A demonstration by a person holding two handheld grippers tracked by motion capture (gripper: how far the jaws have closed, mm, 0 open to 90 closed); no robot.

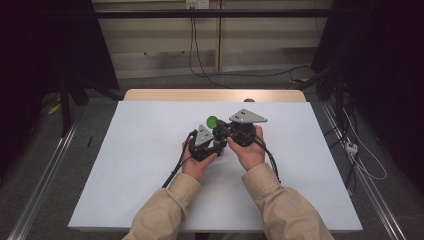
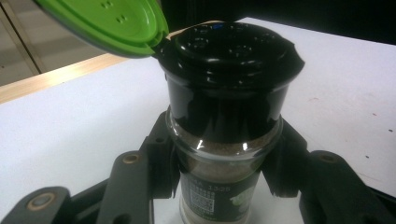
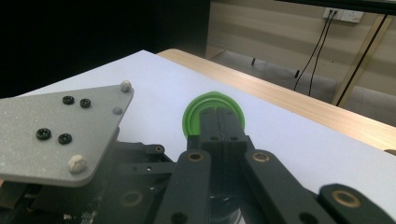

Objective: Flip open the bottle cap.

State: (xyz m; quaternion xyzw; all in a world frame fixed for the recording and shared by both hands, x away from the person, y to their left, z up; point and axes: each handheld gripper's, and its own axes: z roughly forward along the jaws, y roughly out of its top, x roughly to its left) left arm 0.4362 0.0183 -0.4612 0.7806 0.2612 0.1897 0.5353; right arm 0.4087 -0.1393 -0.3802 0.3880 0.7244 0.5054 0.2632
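Observation:
A glass spice jar [image 2: 219, 177] with a black shaker cap [image 2: 229, 51] stands upright between the jaws of my left gripper [image 2: 224, 161], which is shut on its neck. Its green flip lid [image 2: 107, 23] hangs open to one side. In the high view both hands meet at the table's middle, the left gripper [image 1: 216, 141] beside the right gripper [image 1: 222, 129], with the green lid [image 1: 212, 120] just beyond them. My right gripper [image 3: 222, 122] has its jaws pressed together, their tips right at the green lid [image 3: 196, 109]; whether they touch it I cannot tell.
A white sheet [image 1: 150, 150] covers the table, with a wooden edge [image 1: 215, 95] along the far side. The left gripper's grey plate [image 3: 60, 130] sits close to the right gripper. Cables [image 1: 172, 170] trail back along the forearms. Dark stands flank the table.

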